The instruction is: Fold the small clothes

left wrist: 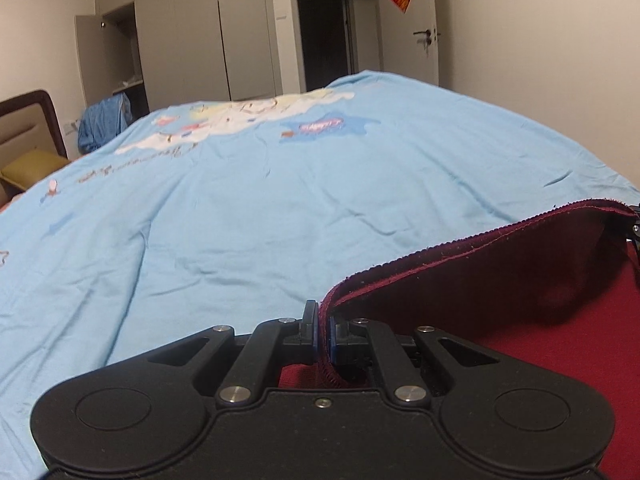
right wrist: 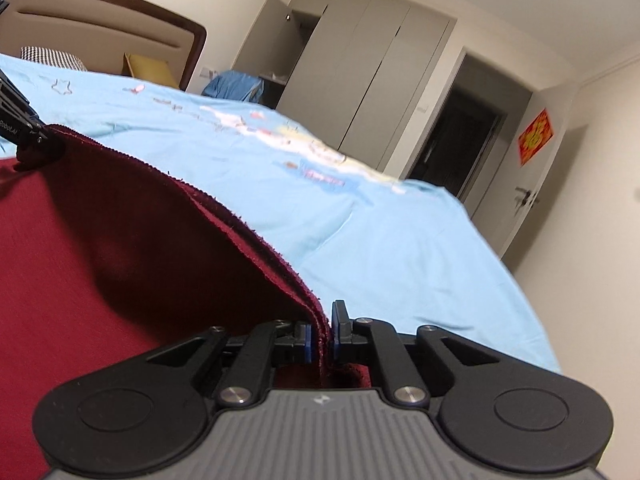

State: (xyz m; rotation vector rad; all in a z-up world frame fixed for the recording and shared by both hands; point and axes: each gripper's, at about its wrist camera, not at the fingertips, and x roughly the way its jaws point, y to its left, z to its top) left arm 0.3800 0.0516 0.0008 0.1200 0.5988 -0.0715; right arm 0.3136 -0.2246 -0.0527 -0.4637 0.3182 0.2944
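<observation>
While both grippers are clenching one hem of the dark red garment [left wrist: 500,280], the left gripper [left wrist: 323,334] and right gripper [right wrist: 323,336] are lifting it above the bed [left wrist: 240,208], probably to fold it over.

wrist cams low, close, share bed [left wrist: 240,208]

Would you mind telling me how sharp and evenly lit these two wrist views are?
Left wrist view: bedspread print is soft, fisheye bends the door, the red cloth fold casts a dark shadow. Right wrist view: tilted, wardrobe slightly blurred, deep shadow under the raised cloth fold; no glare in either.
</observation>
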